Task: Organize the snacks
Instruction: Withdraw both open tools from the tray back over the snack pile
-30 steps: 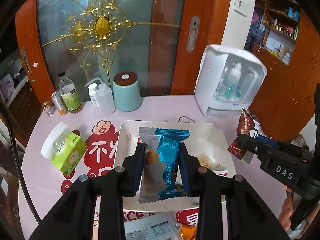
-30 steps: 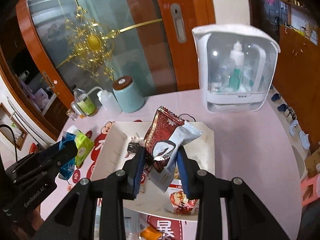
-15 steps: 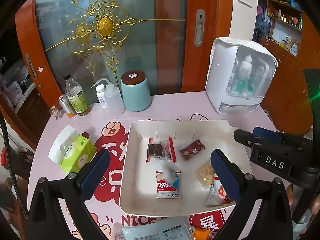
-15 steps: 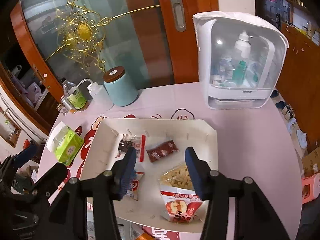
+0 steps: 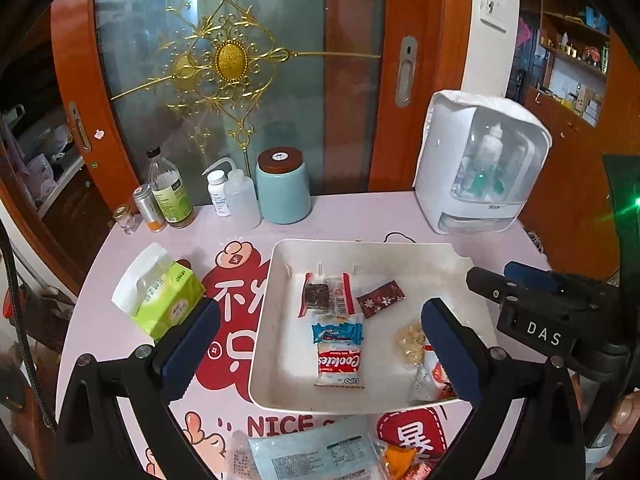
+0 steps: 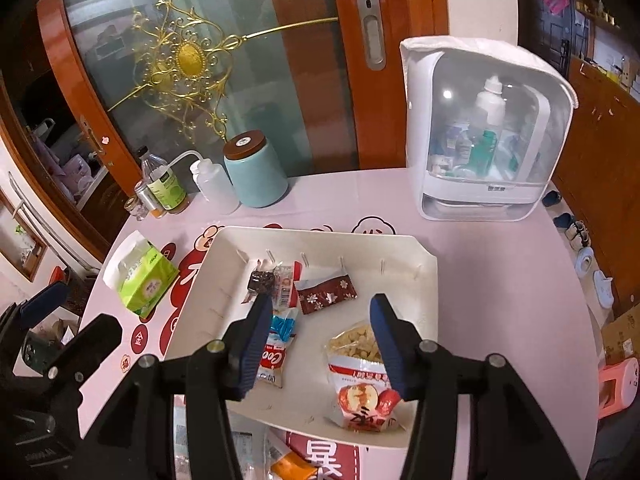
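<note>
Soft indoor light, fisheye-warped edges

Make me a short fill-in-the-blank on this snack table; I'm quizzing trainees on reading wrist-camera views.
1. The cookies packet lies inside the white ____.
2. Between the pads of the right claw there is ____.
3. The teal jar has a ____ lid.
4. The green tissue pack sits ____ the tray, on the table.

Missing words: tray; nothing; brown; outside
</note>
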Demonstrator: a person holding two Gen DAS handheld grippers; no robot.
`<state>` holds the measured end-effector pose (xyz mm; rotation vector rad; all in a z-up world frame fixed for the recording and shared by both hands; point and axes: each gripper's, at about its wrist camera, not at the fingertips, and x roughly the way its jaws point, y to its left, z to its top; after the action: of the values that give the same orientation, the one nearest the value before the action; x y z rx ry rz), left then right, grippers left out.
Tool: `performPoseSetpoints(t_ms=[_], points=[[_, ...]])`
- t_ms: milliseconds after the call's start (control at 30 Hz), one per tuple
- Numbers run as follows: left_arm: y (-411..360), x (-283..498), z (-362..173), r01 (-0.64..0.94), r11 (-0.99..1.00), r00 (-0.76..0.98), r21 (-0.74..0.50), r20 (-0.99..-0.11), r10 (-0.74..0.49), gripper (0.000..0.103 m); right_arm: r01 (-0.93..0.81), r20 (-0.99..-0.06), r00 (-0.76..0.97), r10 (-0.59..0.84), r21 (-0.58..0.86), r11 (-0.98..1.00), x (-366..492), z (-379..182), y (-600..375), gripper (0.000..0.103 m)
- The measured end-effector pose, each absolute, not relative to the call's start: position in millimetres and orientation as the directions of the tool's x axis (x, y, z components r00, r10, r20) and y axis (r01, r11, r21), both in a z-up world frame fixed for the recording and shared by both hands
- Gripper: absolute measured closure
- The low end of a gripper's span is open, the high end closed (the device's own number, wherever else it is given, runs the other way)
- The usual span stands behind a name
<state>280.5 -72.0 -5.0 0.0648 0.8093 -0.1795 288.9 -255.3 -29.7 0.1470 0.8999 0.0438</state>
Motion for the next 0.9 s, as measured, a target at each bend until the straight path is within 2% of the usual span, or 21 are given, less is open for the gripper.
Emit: performPoseSetpoints(t_ms=[533, 900], points=[[-19, 193, 37, 0.266, 0.964, 0.715, -0.008, -0.669, -0.203, 0.003, 0.02, -0.75, 0.658, 0.071, 0.111, 0.994, 198, 3, -220, 0.051], [63, 132, 10, 0.321, 0.947, 0.669, -0.023, -0.702, -0.244, 0.003, 0.058, -0.757, 0.653, 0.01, 0.063, 0.996, 114, -16, -176, 0.051]])
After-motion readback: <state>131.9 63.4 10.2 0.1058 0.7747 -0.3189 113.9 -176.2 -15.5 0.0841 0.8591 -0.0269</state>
